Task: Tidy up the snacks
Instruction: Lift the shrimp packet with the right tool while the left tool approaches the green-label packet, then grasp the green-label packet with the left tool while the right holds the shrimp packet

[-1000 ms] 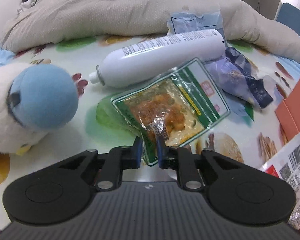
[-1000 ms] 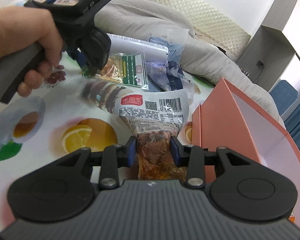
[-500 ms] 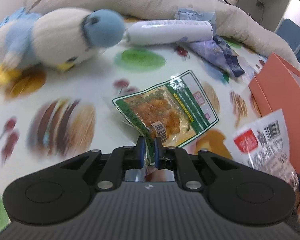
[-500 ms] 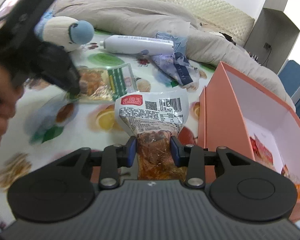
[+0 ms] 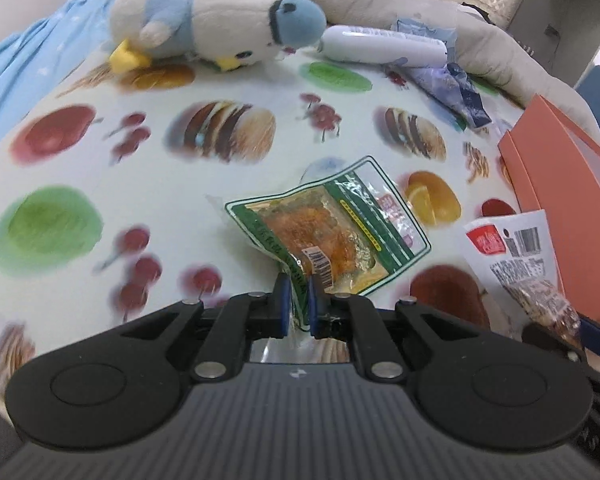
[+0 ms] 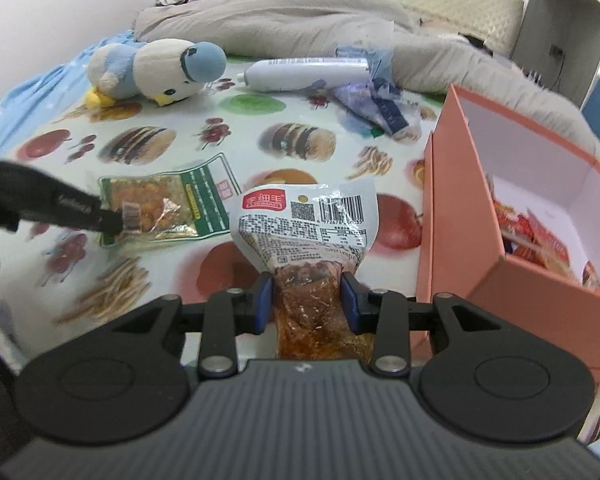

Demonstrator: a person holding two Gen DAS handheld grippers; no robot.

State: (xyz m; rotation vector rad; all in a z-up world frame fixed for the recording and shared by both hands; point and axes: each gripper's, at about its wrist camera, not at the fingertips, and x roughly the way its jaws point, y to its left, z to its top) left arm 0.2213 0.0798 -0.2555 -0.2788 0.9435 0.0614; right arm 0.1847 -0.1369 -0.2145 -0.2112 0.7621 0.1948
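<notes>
Over bedsheet [image 5: 260, 80], both hand-held grippers tilted dwn.

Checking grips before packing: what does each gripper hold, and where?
Left gripper pinches the green-bordered clear snack packet at its near corner. Right gripper clamps the white-labelled clear snack pouch across its brown lower half.

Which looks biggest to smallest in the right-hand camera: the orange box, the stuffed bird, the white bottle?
1. Orange box, clearly largest, though it is also nearest the camera.
2. Stuffed bird.
3. White bottle, slimmer than the bird; both lie about equally far away.
</notes>
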